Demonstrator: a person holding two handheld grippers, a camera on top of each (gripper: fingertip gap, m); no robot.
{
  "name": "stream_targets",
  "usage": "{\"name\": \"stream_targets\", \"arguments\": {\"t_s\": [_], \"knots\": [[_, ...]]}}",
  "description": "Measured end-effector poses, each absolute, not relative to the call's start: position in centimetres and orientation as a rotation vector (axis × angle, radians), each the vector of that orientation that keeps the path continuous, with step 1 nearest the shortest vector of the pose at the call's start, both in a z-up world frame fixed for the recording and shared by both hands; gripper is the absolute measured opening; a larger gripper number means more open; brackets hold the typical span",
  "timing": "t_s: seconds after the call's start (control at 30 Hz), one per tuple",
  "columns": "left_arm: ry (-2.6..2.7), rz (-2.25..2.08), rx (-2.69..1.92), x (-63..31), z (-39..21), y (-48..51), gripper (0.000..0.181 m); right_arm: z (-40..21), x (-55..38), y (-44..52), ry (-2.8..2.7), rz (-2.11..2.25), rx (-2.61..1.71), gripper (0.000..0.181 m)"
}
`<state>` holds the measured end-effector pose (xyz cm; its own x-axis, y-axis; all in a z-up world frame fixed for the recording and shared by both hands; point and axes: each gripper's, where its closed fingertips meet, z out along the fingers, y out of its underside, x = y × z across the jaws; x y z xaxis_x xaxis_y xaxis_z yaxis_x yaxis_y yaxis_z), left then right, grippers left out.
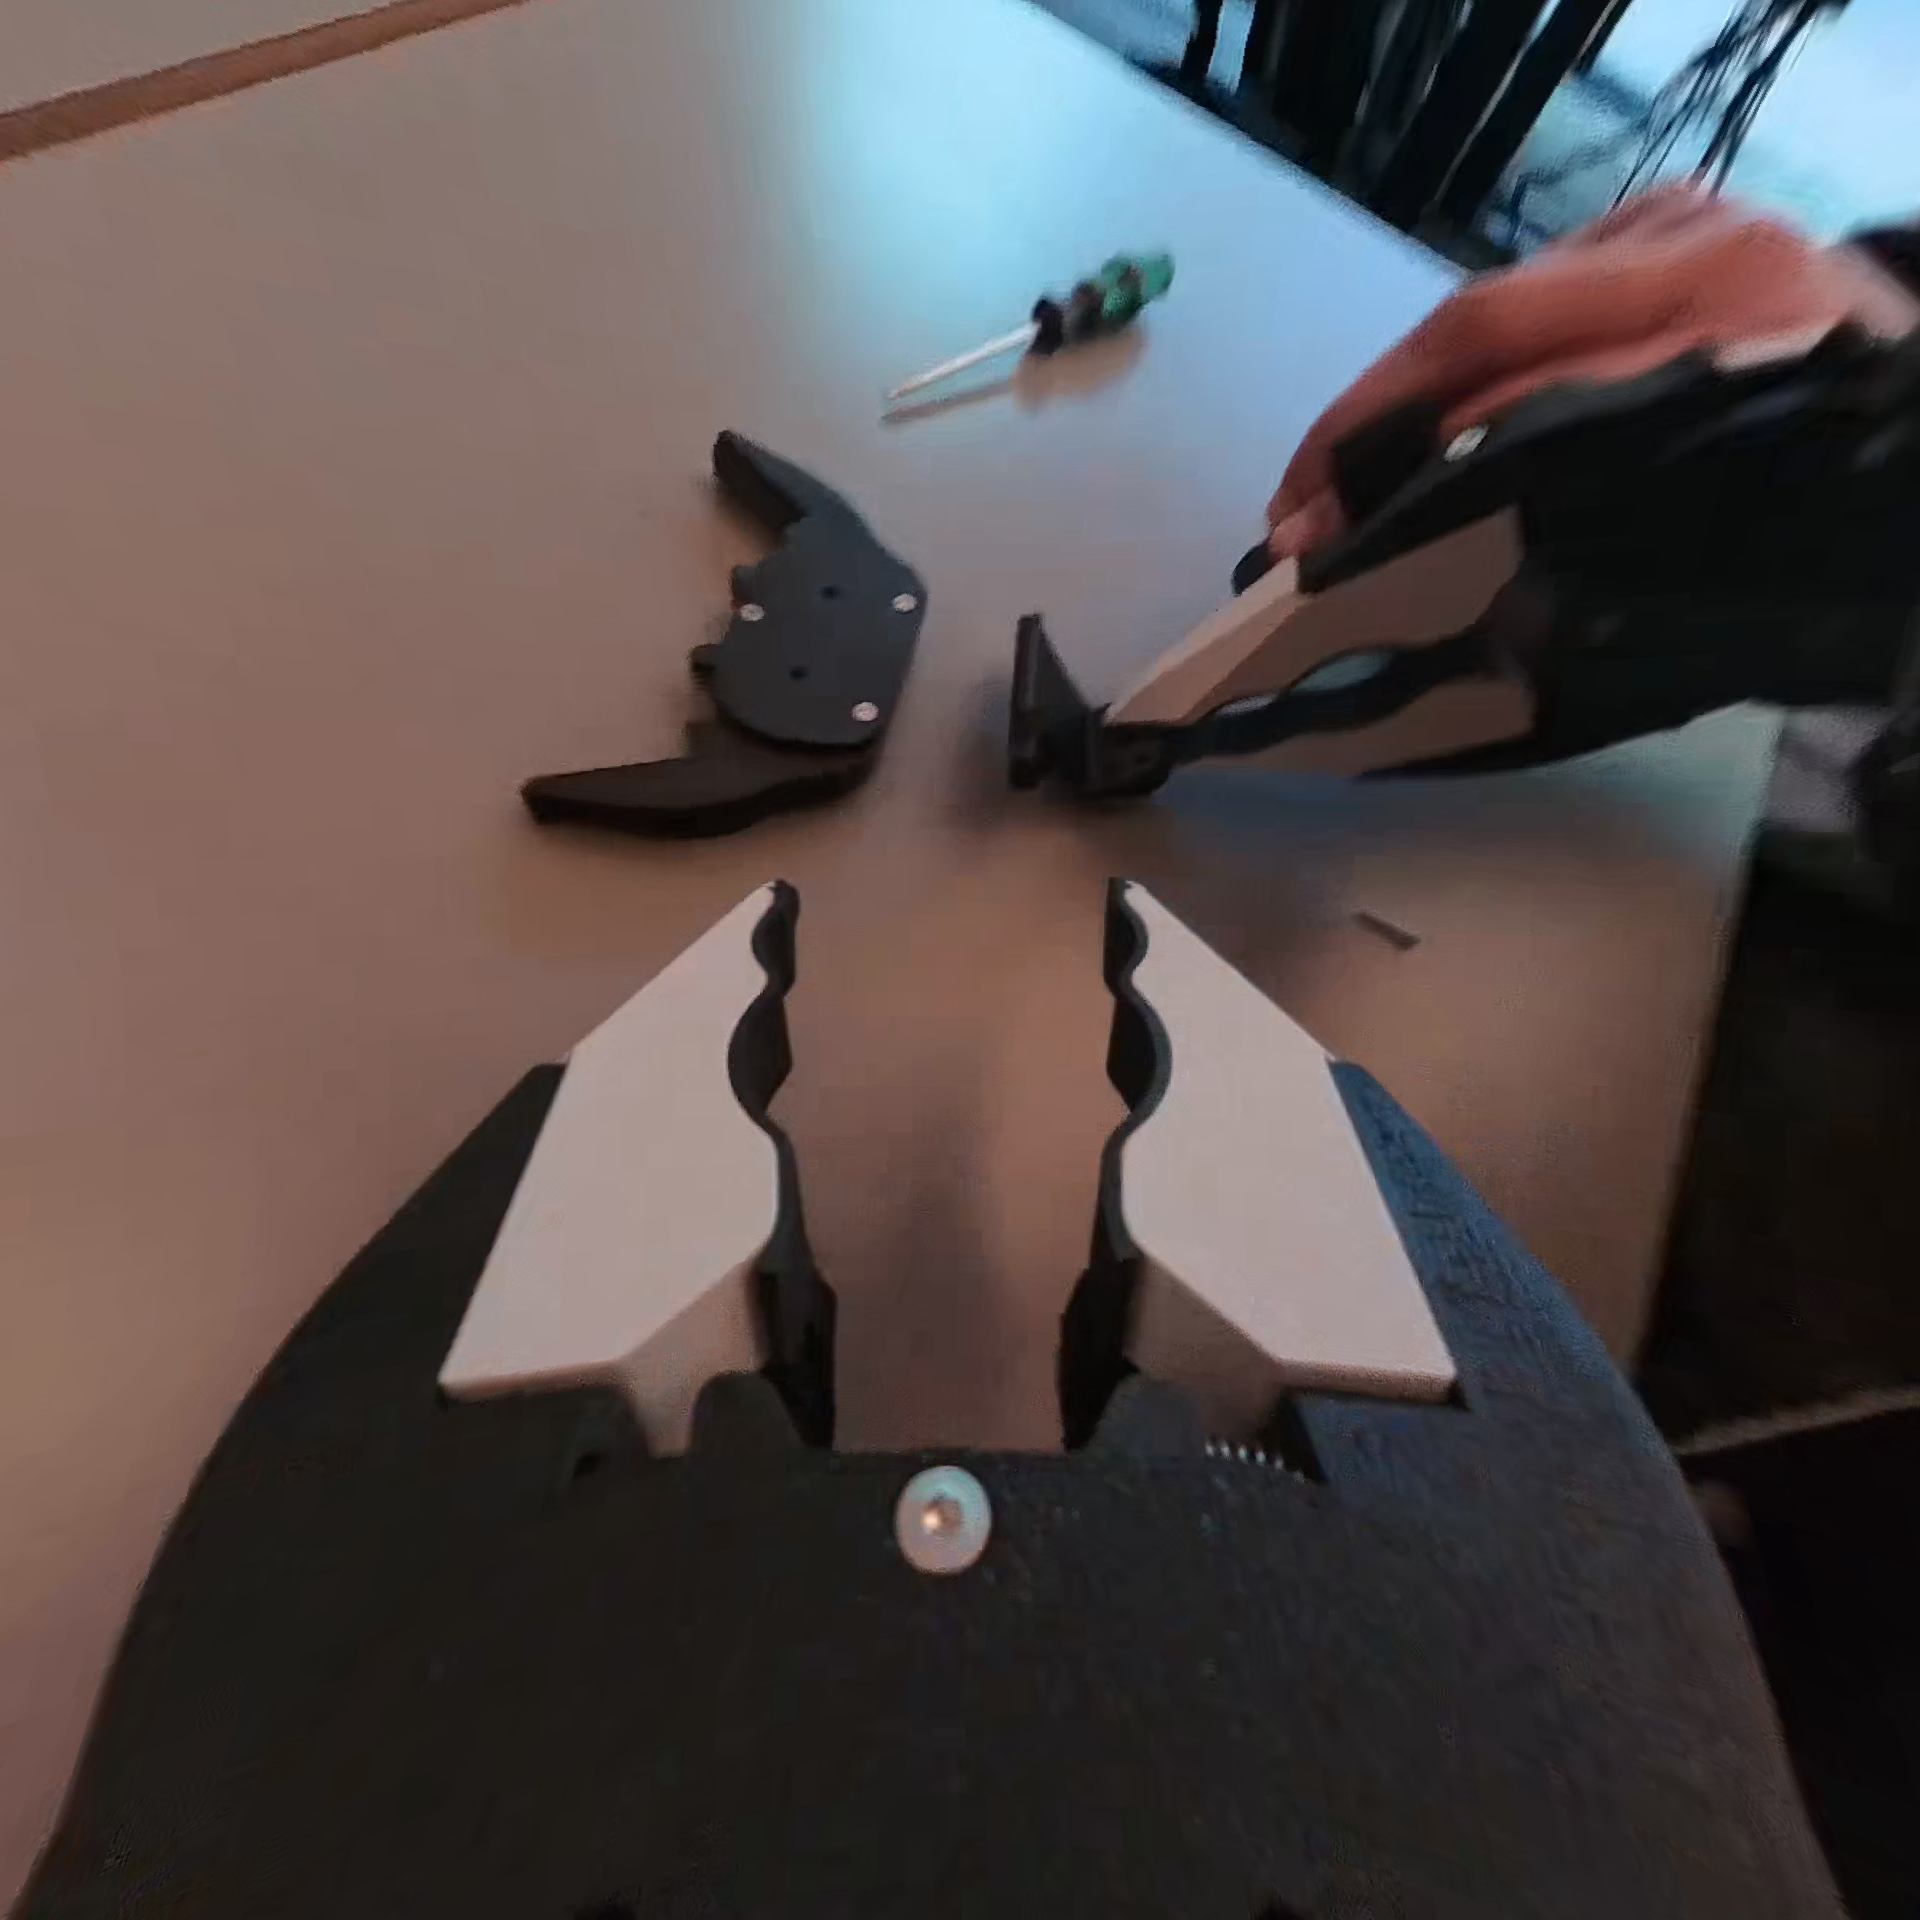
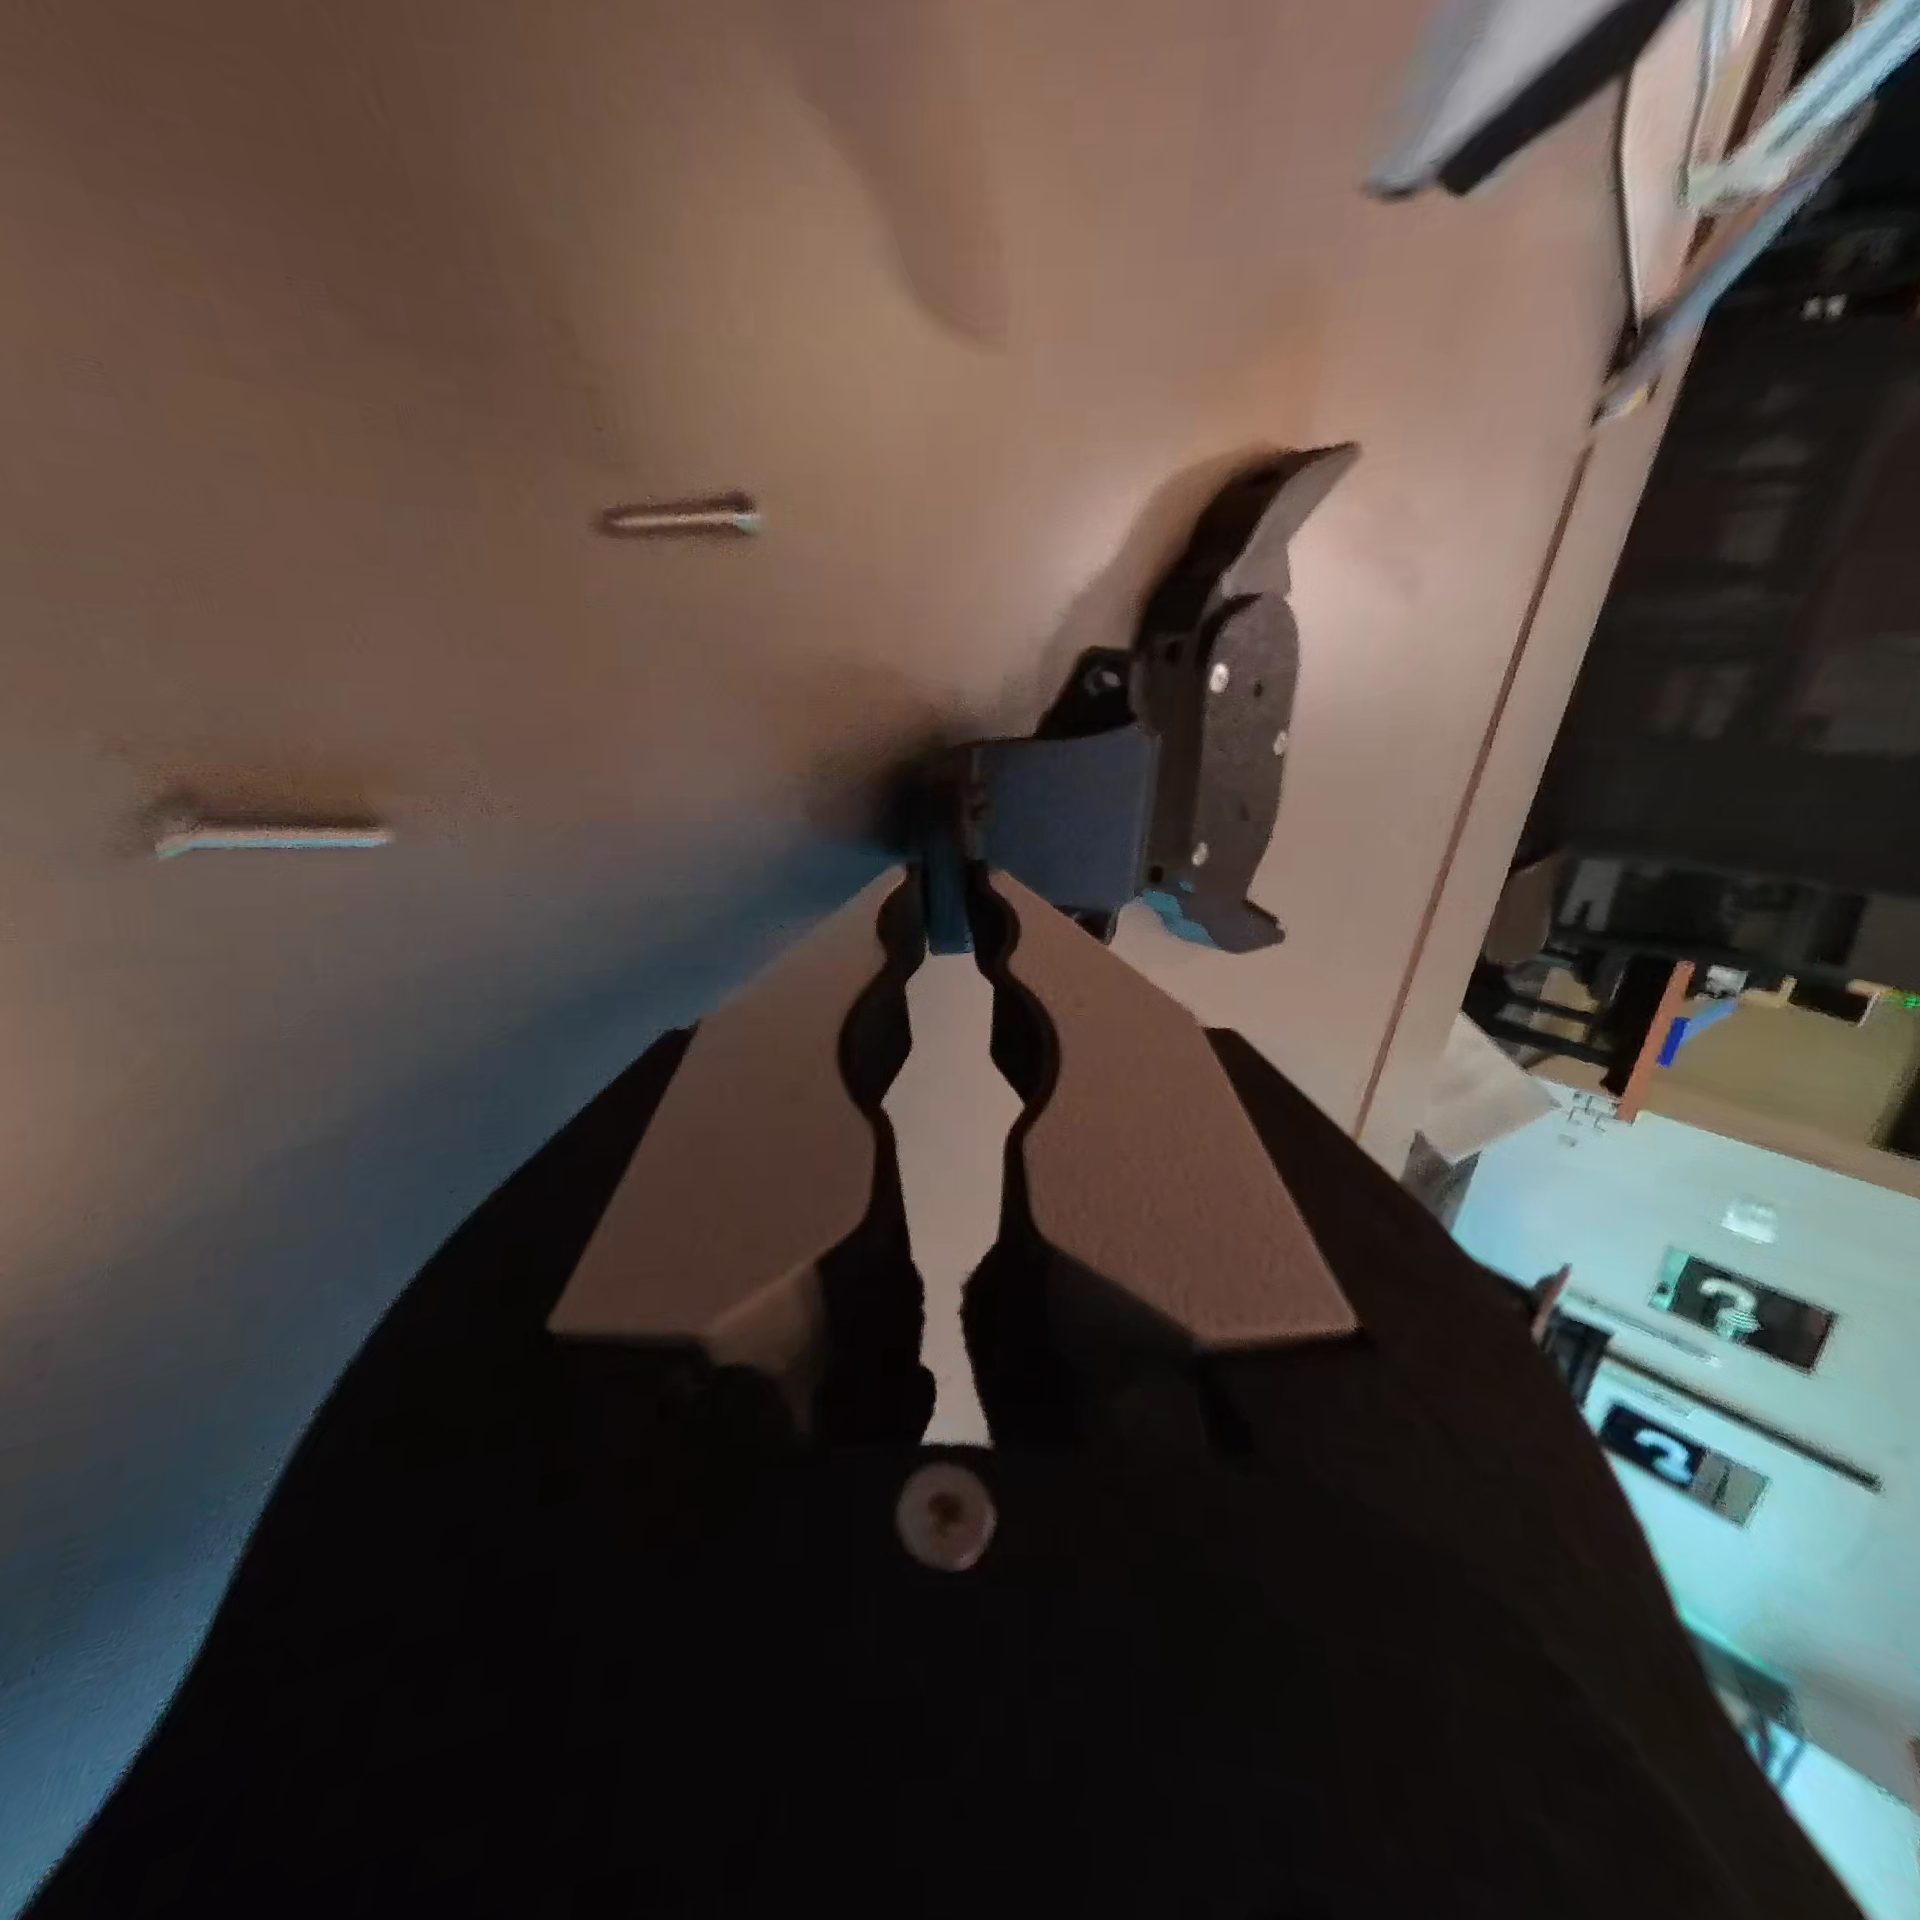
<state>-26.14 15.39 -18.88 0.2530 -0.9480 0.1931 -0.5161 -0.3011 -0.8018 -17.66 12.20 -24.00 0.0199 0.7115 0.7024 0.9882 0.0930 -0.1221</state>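
My left gripper (image 1: 951, 894) is open and empty, held low over the tan table (image 1: 364, 520). Ahead of it lies a flat black plastic assembly (image 1: 800, 649) with curved arms and silver screws. To its right, my right gripper (image 1: 1117, 732), held by a hand (image 1: 1558, 322), is shut on a small black bracket (image 1: 1049, 707) standing on the table. In the right wrist view, the right gripper (image 2: 948, 899) pinches a thin tab of the bracket (image 2: 1060, 821), and the black assembly (image 2: 1236, 748) lies just beyond it.
A green-and-black screwdriver (image 1: 1049, 312) lies farther back on the table. Two silver pins (image 2: 675, 516) (image 2: 270, 836) lie to the left in the right wrist view. The table's right edge (image 1: 1704, 987) drops to a dark floor. Dark chair legs (image 1: 1403, 94) stand at the back. The grippers' ends are close to 11 cm from one another.
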Motion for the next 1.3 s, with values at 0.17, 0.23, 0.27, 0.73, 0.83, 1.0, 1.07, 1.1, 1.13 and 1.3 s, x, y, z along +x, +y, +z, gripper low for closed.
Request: {"name": "stream_targets", "arguments": {"t_s": [0.17,0.23,0.27,0.73,0.83,1.0,1.07,1.1,1.13,1.3], "knots": [[1.488,-0.891,-1.883,-24.0,-21.5,16.7,0.06,-24.0,-17.7,13.3,-1.776,-0.501,-1.769,0.007],[1.487,-0.876,-1.843,-23.3,-21.6,17.6,0.06,-23.5,-18.0,13.4,-1.757,-0.472,-1.757,0.012],[1.479,-0.88,-1.823,-23.0,-21.4,18.0,0.06,-23.1,-18.3,13.3,-1.733,-0.439,-1.74,0.014],[1.625,-1.053,-1.677,-21.7,-21.1,19.4,0.064,-22.4,-14.8,16.0,-1.239,0.513,-2.011,0.042],[1.647,-1.09,-1.678,-20.9,-21.4,19.8,0.071,-23.6,-15.1,16.3,-1.332,0.506,-2.0,0.032],[1.754,-1.004,-1.637,-20.5,-22.5,19.7,0.088,-24.1,-16.1,16.9,-1.38,0.442,-1.925,0.008],[1.783,-1.0,-1.645,-20.4,-23.0,19.5,0.088,-24.3,-16.2,16.9,-1.405,0.386,-1.891,0.0],[1.81,-0.996,-1.662,-20.4,-23.4,19.4,0.088,-24.3,-16.1,17.0,-1.416,0.339,-1.865,0.0],[1.833,-0.984,-1.678,-20.4,-23.7,19.3,0.088,-24.3,-16.1,17.0,-1.42,0.293,-1.836,0.0],[1.825,-0.98,-1.692,-20.7,-23.6,19.0,0.088,-22.9,-15.7,16.5,-1.315,0.219,-1.796,0.0]]}}
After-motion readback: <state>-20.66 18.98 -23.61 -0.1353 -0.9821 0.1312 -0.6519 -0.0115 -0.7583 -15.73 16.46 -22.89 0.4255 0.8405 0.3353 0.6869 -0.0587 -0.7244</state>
